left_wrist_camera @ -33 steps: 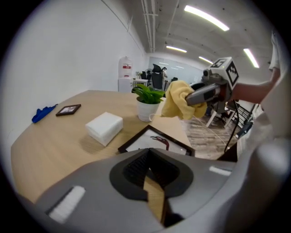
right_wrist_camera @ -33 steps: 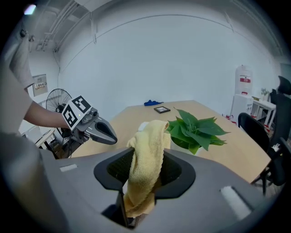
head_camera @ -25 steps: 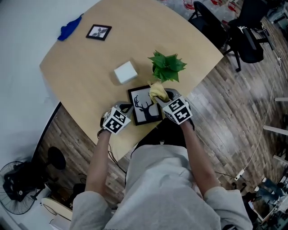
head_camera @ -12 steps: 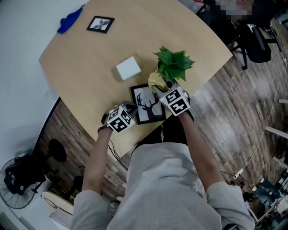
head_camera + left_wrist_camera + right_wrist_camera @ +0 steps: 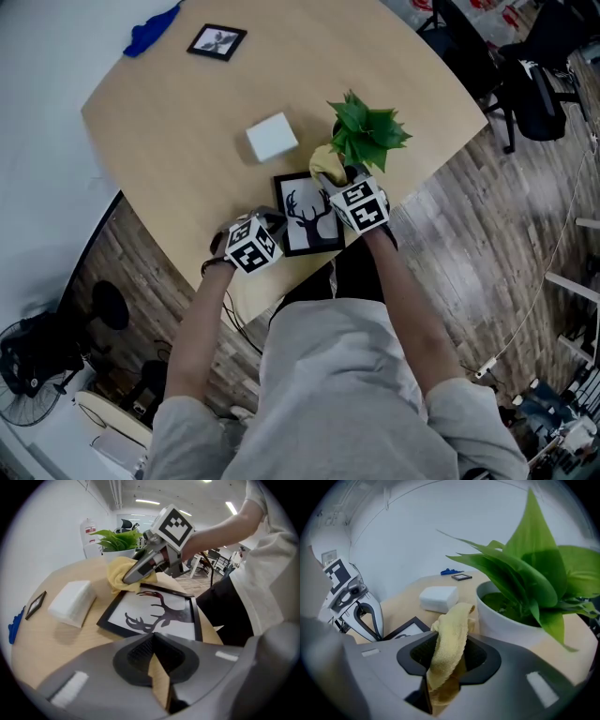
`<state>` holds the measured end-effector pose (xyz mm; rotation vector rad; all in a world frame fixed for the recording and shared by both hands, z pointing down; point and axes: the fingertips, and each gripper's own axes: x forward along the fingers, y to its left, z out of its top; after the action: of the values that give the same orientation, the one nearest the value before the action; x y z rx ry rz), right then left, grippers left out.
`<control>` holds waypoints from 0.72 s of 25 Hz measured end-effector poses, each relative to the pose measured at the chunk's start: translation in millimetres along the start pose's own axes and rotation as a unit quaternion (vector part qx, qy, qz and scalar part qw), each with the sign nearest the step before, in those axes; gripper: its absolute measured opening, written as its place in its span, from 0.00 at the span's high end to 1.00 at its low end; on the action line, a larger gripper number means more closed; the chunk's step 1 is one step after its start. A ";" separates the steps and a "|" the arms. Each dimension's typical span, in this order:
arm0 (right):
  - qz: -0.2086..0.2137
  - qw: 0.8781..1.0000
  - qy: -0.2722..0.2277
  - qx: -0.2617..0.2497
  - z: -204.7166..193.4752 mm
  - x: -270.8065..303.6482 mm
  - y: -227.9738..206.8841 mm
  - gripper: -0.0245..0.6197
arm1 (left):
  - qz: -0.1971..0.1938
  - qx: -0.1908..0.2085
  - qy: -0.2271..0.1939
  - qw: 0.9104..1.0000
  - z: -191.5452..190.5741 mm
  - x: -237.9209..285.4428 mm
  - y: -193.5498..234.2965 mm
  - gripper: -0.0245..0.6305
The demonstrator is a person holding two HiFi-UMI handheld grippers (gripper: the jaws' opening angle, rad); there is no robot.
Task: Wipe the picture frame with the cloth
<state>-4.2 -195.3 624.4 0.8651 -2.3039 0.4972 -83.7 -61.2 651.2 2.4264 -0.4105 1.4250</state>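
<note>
right gripper (image 5: 447, 663): i see it pinching the yellow cloth (image 5: 451, 632).
left gripper (image 5: 153, 638): pressed together, empty.
picture frame (image 5: 307, 226): flat on the table (image 5: 178, 122), just ahead of my left gripper, cloth at its far edge.

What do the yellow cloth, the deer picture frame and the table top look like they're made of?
The yellow cloth: soft terry or microfibre, judging by its fuzzy nap and limp folds.
The picture frame: matte black moulding, wood or plastic, I can't tell which, with a smooth front over the deer print.
The table top: pale wood grain with a satin look, likely laminate or veneer.
</note>
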 end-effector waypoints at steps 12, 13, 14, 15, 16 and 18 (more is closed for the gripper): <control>-0.019 1.000 -0.006 -0.020 -7.2 -6.8 6.6 0.76 | 0.014 -0.005 0.003 1.000 1.5 0.7 -0.7 0.88; -0.020 1.000 -0.006 -0.019 -7.7 -7.1 6.8 0.76 | 0.014 -0.006 0.004 1.000 1.5 0.9 -0.5 0.88; -0.021 1.000 -0.005 -0.018 -8.5 -7.7 7.2 0.76 | 0.013 -0.006 0.005 1.000 1.3 1.0 -0.4 0.88; -0.021 1.000 -0.004 -0.018 -9.4 -8.5 7.8 0.76 | 0.013 -0.007 0.005 1.000 1.2 1.1 -0.3 0.88; -0.021 1.000 -0.003 -0.019 -10.5 -9.4 8.6 0.76 | 0.013 -0.007 0.006 1.000 1.1 1.1 -0.3 0.88; -0.021 1.000 -0.001 -0.021 -12.7 -11.3 10.1 0.76 | 0.013 -0.006 0.007 1.000 1.2 1.0 -0.3 0.88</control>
<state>0.8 -176.1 625.0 0.8914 -2.2855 0.4289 -82.1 -61.5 651.4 2.4081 -0.4483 1.4446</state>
